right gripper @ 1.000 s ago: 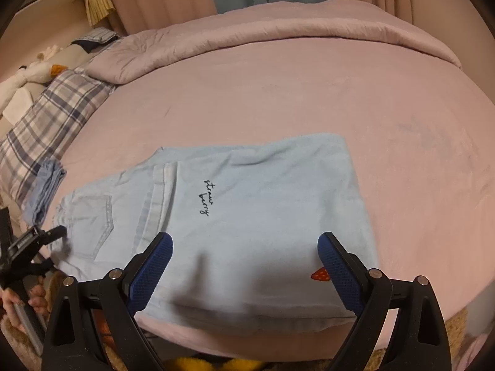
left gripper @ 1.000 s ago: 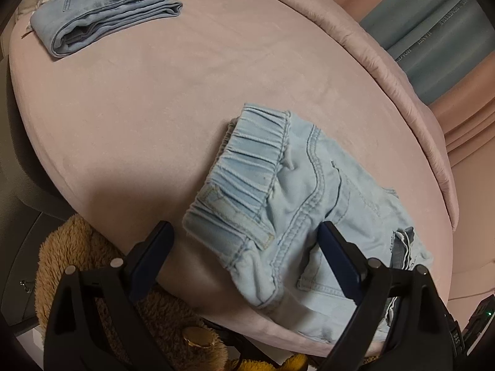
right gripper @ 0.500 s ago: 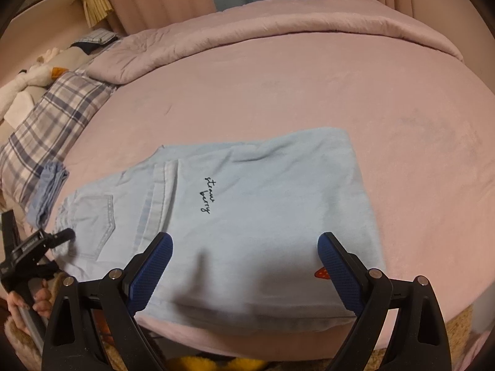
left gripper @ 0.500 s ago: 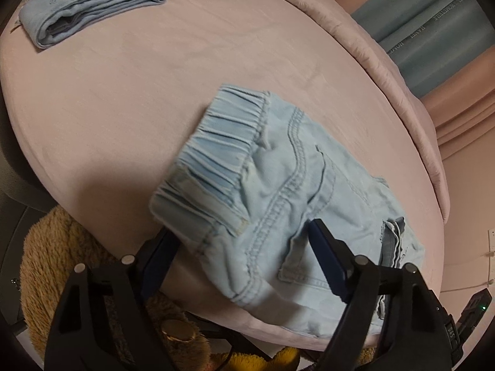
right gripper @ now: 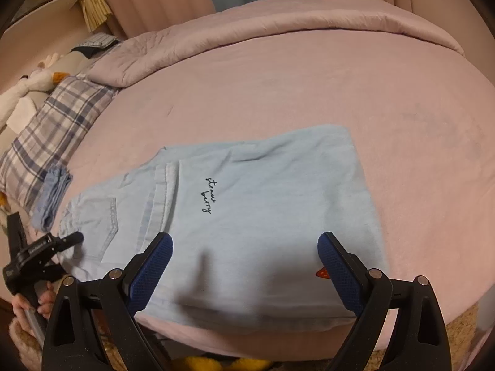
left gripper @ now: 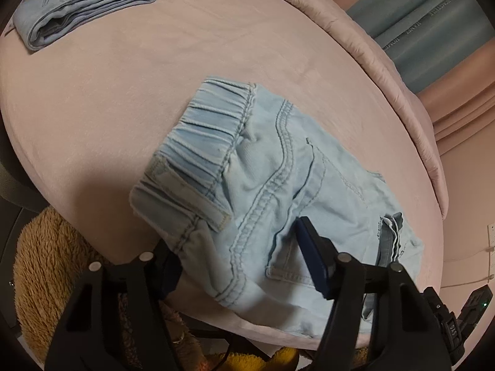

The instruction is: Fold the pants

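Pale denim pants (right gripper: 247, 216) lie flat on the pink bed (right gripper: 309, 92), near its front edge, already doubled leg over leg, with a hem turned back across the seat. The waistband (left gripper: 210, 142) sits at the left end of the pants, the "strawberry" script in the middle, and a small red strawberry patch (right gripper: 323, 273) near the right end.

My left gripper (left gripper: 238, 262) is at the waistband corner and its jaws are closing. The fabric edge is between them, one pad under the hanging corner and one above, and I judge the pads are not pressing yet. My right gripper (right gripper: 244, 266) hangs over the leg end of the pants, jaws wide apart, nothing in them.

Progress is roughly mid-task: the lengthwise fold is done, and the crosswise fold into a compact stack is left. Another pair, the folded jeans (left gripper: 83, 3), sits beyond the pants toward the plaid pillow (right gripper: 52, 136), looking finished. Next is likely pinching both ends and folding over.
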